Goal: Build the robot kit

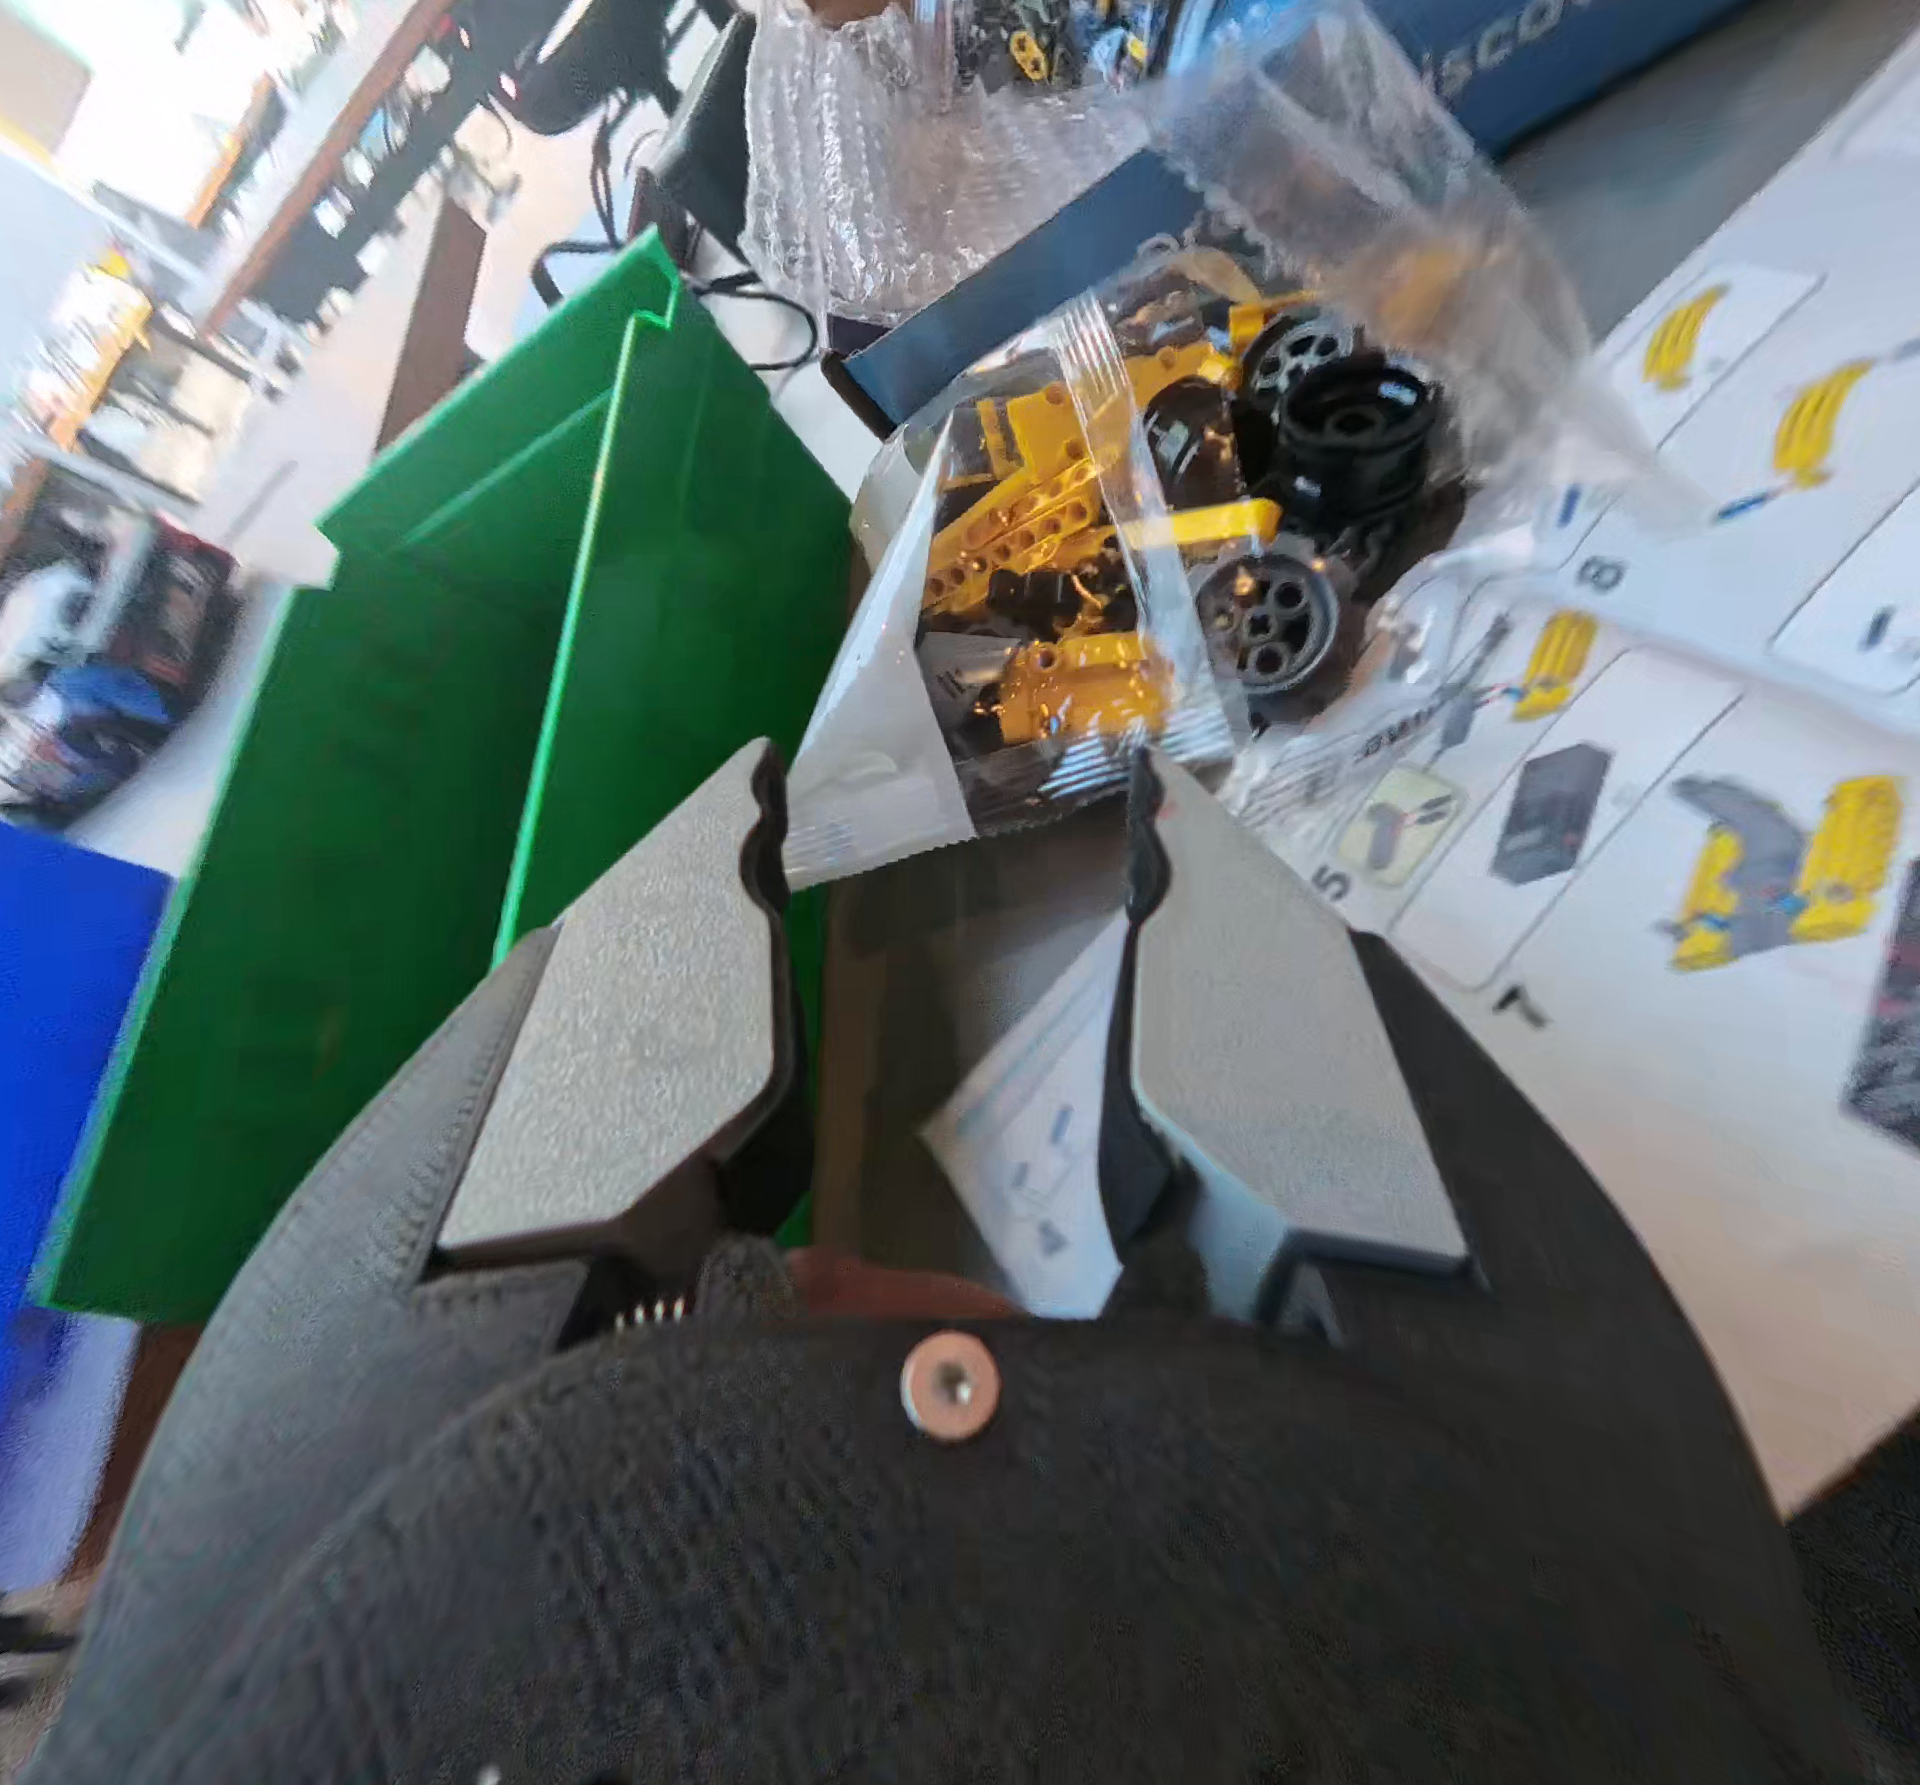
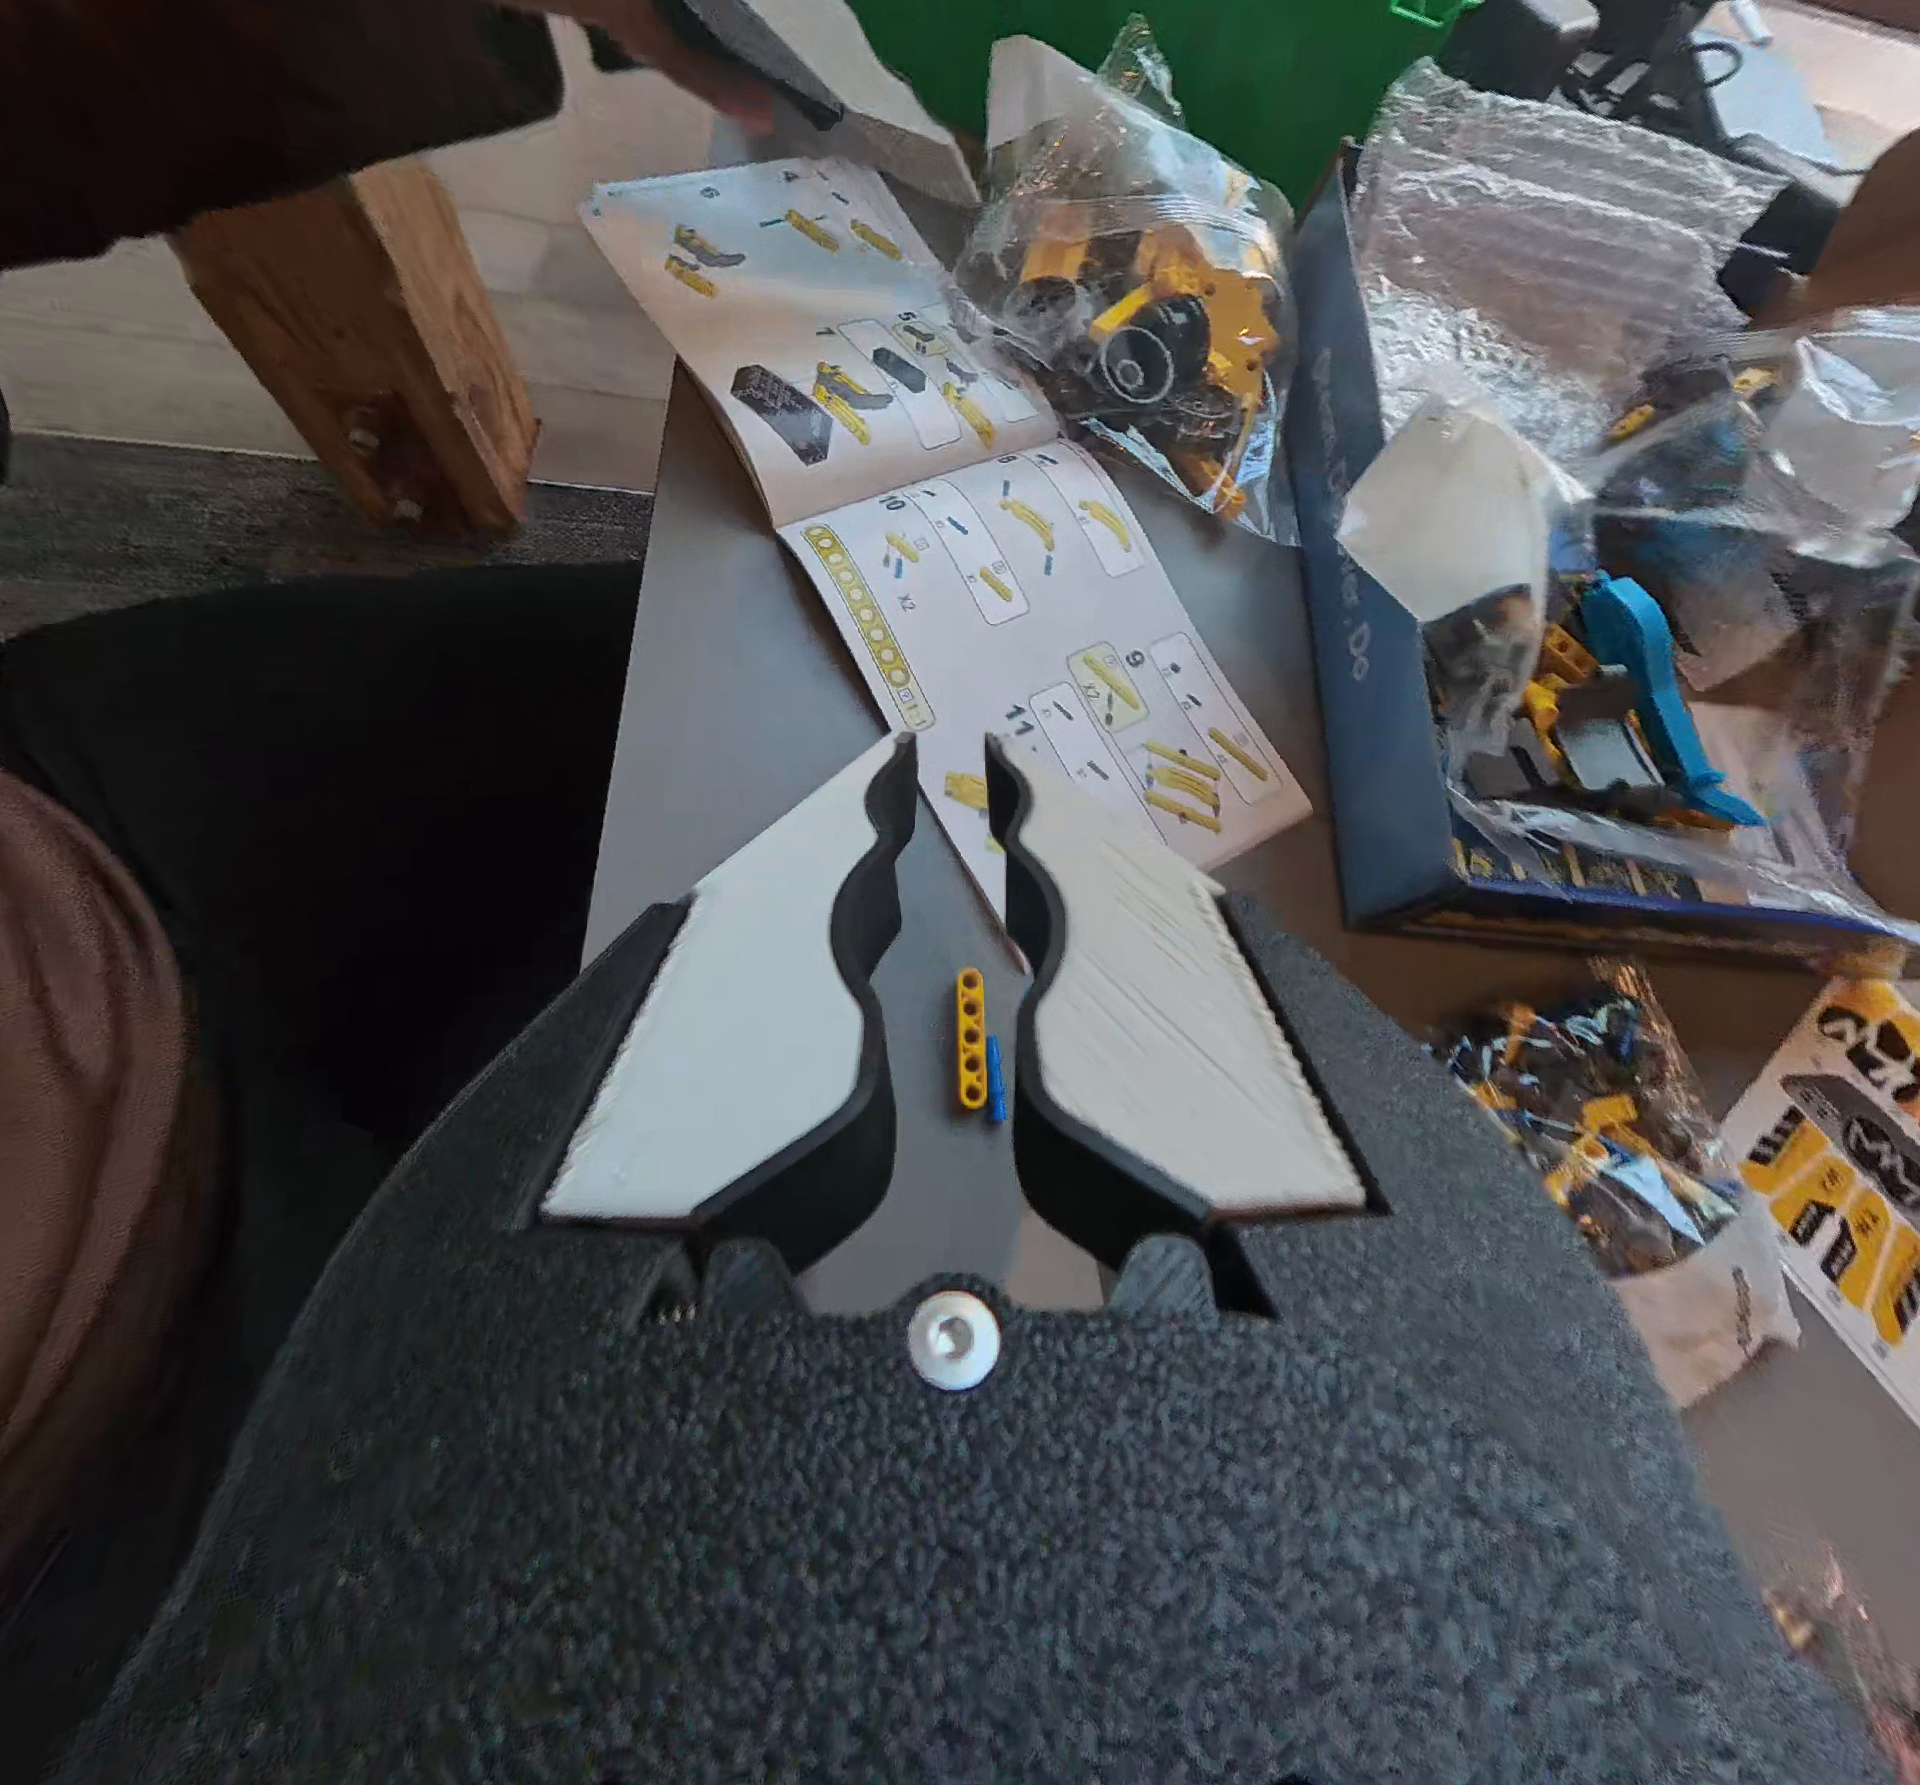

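Observation:
My left gripper (image 1: pixel 956 785) is open. The white-backed lower edge of a clear bag (image 1: pixel 1091 572) of yellow and black building parts and wheels reaches just between its fingertips, which do not pinch it. The bag also shows in the right wrist view (image 2: pixel 1132 312), with the left gripper (image 2: pixel 790 0) and a hand above it. My right gripper (image 2: pixel 948 753) is narrowly open and holds nothing, hovering over the near edge of an open instruction booklet (image 2: pixel 935 530). Through its gap, a small yellow beam (image 2: pixel 969 1049) and a blue pin (image 2: pixel 995 1075) lie on the grey table (image 2: pixel 727 655).
A green bin (image 1: pixel 468 696) stands left of the bag. A blue box (image 2: pixel 1351 655) holds bubble wrap (image 2: pixel 1538 229) and another bag of parts (image 2: pixel 1621 696). A third bag (image 2: pixel 1590 1112) and a sticker sheet (image 2: pixel 1839 1164) lie at the right. A wooden leg (image 2: pixel 364 353) stands left. About 30 cm separates my left fingertips from my right. My right gripper is the nearer one to the blue pin (image 2: pixel 995 1075): about 12 cm, against 30 cm.

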The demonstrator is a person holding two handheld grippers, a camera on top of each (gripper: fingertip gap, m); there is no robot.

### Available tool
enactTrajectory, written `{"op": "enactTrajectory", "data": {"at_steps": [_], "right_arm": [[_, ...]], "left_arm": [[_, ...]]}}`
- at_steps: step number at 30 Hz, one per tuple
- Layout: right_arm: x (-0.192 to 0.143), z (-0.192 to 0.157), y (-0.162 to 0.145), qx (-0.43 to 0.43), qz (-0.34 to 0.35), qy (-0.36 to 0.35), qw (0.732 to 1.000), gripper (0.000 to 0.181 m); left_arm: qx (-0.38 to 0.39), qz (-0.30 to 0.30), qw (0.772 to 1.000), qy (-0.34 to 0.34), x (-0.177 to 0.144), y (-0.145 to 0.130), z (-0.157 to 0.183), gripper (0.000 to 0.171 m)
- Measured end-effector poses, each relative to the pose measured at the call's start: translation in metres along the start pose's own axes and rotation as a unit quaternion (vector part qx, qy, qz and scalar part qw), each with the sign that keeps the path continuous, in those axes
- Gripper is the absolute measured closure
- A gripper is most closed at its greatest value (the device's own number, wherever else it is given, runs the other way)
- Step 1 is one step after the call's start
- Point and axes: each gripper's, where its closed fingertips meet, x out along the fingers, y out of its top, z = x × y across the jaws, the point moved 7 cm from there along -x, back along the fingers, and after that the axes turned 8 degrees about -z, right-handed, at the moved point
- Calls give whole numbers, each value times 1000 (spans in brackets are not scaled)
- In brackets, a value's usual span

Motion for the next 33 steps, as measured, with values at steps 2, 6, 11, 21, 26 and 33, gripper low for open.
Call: {"op": "enactTrajectory", "data": {"at_steps": [2,6,11,21,26,33], "right_arm": [[18,-2,7,-12,-4,25,1000,168],[49,1,22,-5,-7,58,998,166],[77,-26,50,51,3,125,991,157],[112,-39,73,103,8,43,994,155],[124,-54,77,115,-1,-7,993,154],[133,-55,77,138,7,-86,987,165]], "left_arm": [[103,-11,995,11,4,-4,-4,109],[216,-58,974,-15,20,-14,-8,110],[298,-82,950,50,34,-4,-18,143],[120,-20,987,-110,-5,22,-12,171],[60,8,975,-214,-18,26,-6,171],[63,48,966,-246,-36,8,11,171]]}}
